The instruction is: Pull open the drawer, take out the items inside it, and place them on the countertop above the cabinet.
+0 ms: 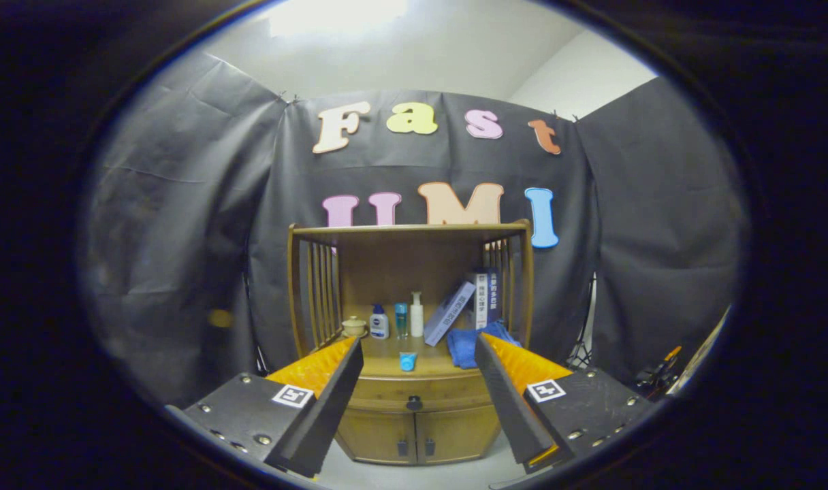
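We hold gripper (414, 381) wide open, empty. Drawer (414, 395) shut, well beyond fingers, centred between them, under countertop (387, 364). We judge wooden front stiff, sliding; small dark knob (414, 403) only hold, maybe slippery.

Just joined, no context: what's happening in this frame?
A person's hand-held gripper is lined up on a wooden cabinet, fingers open and holding nothing. The drawer with its dark knob sits between the fingers, some way ahead, and looks closed. The countertop already carries a small blue cup, a blue cloth, bottles and books. Nothing has been taken out yet.
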Demonstrator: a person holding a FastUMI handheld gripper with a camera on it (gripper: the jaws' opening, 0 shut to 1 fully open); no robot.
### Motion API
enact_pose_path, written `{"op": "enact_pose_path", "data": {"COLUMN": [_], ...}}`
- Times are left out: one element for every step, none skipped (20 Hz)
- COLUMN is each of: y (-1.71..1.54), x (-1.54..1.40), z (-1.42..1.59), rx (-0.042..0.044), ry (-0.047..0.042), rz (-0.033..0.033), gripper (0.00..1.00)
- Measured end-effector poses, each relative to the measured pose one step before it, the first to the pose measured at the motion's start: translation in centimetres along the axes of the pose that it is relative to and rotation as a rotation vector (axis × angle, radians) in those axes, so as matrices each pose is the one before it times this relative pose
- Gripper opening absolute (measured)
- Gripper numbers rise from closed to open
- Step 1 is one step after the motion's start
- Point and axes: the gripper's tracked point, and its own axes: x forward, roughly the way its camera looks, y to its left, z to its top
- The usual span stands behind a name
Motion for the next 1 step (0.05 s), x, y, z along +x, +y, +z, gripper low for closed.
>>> {"op": "enact_pose_path", "data": {"y": [-0.678], "x": [-0.703], "z": [-0.301], "rx": [-0.00627], "ry": [-0.00098], "rz": [-0.00942], "gripper": [0.98]}}
